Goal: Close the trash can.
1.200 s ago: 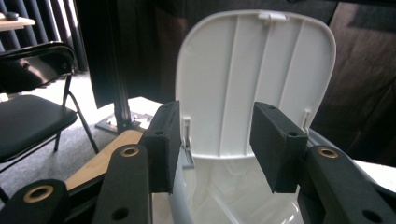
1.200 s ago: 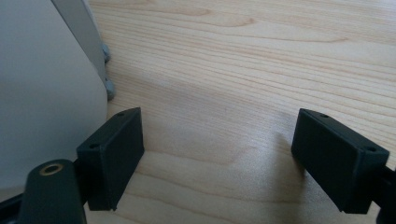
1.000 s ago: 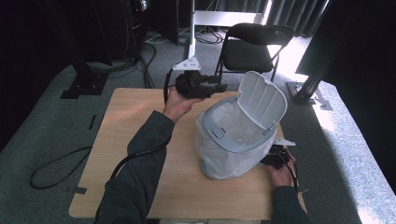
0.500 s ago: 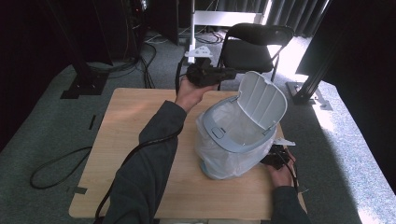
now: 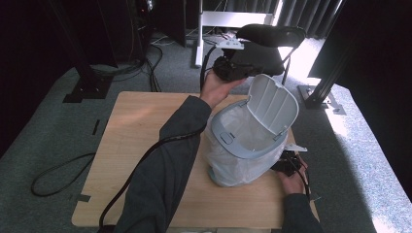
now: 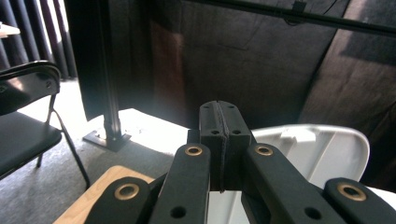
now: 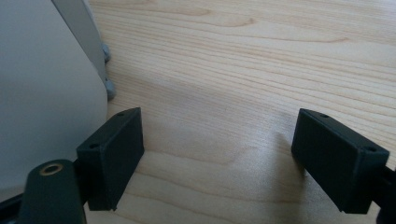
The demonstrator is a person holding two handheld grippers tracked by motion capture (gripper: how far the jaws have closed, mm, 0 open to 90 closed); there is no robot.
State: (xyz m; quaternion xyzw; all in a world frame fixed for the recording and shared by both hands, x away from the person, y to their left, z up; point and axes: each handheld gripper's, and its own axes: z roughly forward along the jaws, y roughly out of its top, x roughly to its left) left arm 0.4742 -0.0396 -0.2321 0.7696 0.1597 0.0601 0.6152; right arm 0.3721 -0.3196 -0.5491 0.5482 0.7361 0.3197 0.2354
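We are positioning the left gripper point(image 5: 252, 69), jaws just clenched on nothing, behind the raised lid point(image 5: 271, 108) at its 12 o'clock, judged ready to push it shut over the bin point(image 5: 238, 160) mid-counter point(image 5: 141, 131), while the right gripper point(image 5: 286, 162) is waiting released at the bin's 4 o'clock.

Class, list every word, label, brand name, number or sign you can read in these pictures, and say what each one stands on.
None: no readable text anywhere.
The bin, its raised lid and its bag liner are plain.
The table shows bare wood grain.
The left gripper and right gripper carry screws and rivets, no lettering.
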